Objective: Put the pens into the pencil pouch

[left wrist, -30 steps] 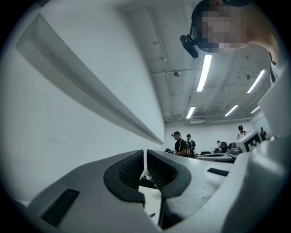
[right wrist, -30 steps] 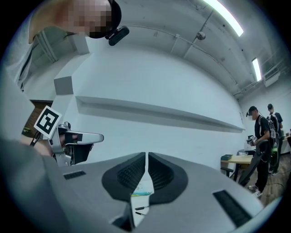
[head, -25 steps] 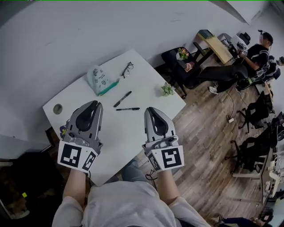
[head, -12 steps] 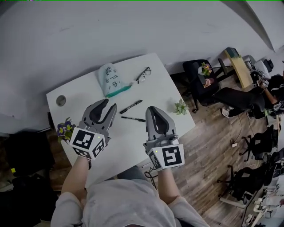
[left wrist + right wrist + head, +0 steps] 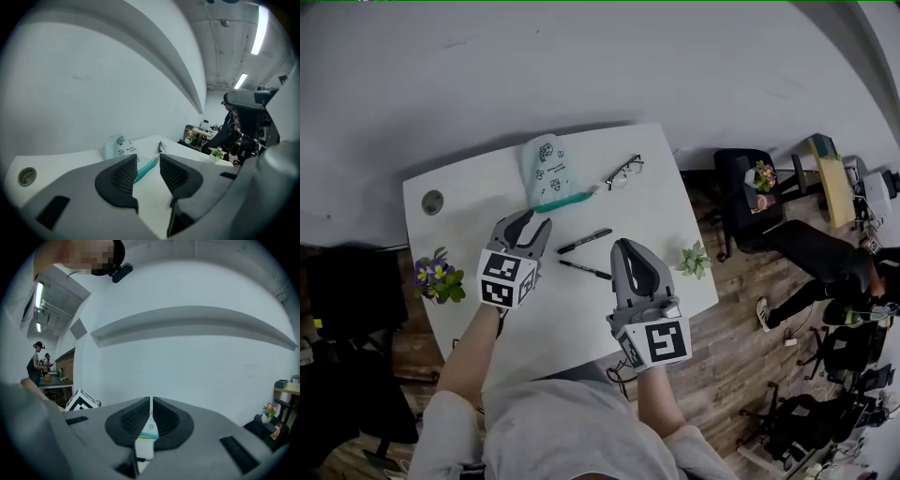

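Observation:
A pale mint pencil pouch (image 5: 547,171) with a teal zip edge lies at the back of the white table (image 5: 478,187). Two black pens (image 5: 584,241) (image 5: 585,270) lie in front of it. My left gripper (image 5: 534,222) hovers low just left of the pens and points at the pouch (image 5: 118,144). Its jaws have just been opening and stand open with nothing between them (image 5: 148,158). My right gripper (image 5: 623,246) is shut and empty, just right of the nearer pen. In the right gripper view (image 5: 150,401) only a sliver of table shows through the slit.
Folded glasses (image 5: 623,172) lie right of the pouch. A pot of purple flowers (image 5: 438,279) stands at the table's left edge, a small green succulent (image 5: 694,260) at its right edge. A round cable hole (image 5: 433,202) is at the back left. Office chairs stand on the wooden floor to the right.
The left gripper came down and forward toward the pouch, and its jaws went from shut to open. The right gripper shifted a little forward and stayed shut.

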